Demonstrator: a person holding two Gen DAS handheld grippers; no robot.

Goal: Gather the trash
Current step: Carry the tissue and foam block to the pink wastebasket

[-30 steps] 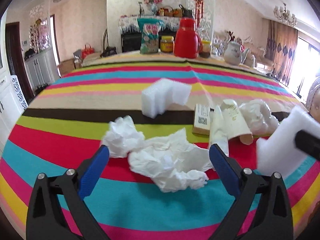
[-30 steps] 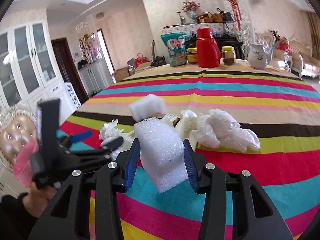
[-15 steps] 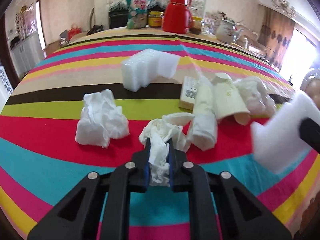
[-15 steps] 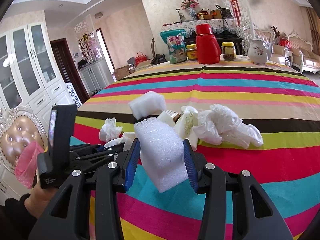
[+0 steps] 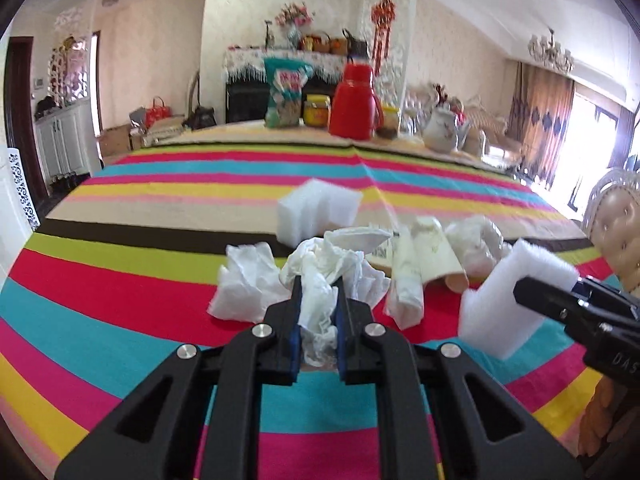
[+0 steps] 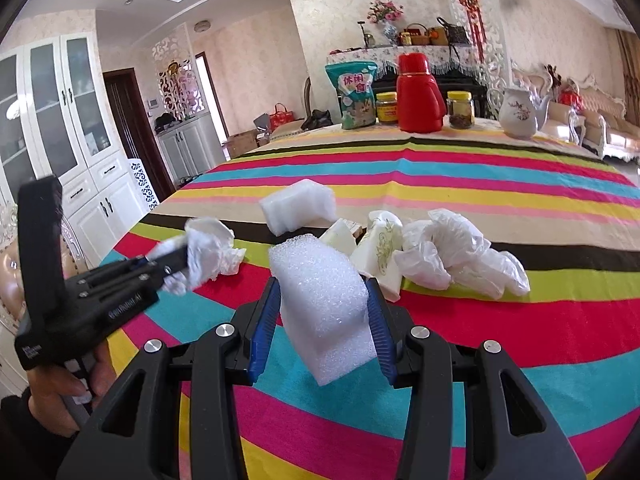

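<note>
Crumpled white tissue (image 5: 318, 300) is pinched between the nearly closed jaws of the left gripper (image 5: 318, 322), with loose folds spilling above and to both sides of the pads. Risk: the grip takes only a thin part of the wad, so a quick swing could let the paper tear or slide out, and the trailing folds could snag the second tissue wad (image 5: 246, 280) lying just beside it on the red stripe of the tabletop (image 5: 120, 344). White foam block (image 6: 324, 308) sits between the blue pads of the right gripper (image 6: 324, 320), whose jaws stand partly open and press on its two sides; the block hangs tilted, its lower end projecting below the pads. Risk: soft foam compresses and may pivot or slip free if the hold slackens. Both grippers point forward and somewhat downward over the near edge of the tabletop, the left one held by a hand (image 6: 80, 384) at the near left corner. Remaining trash, namely a folded foam piece (image 6: 300, 206), paper cups (image 6: 382, 244) and a plastic bag (image 6: 460, 256), lies near the tabletop's middle on the dark stripe. No bin is visible.
</note>
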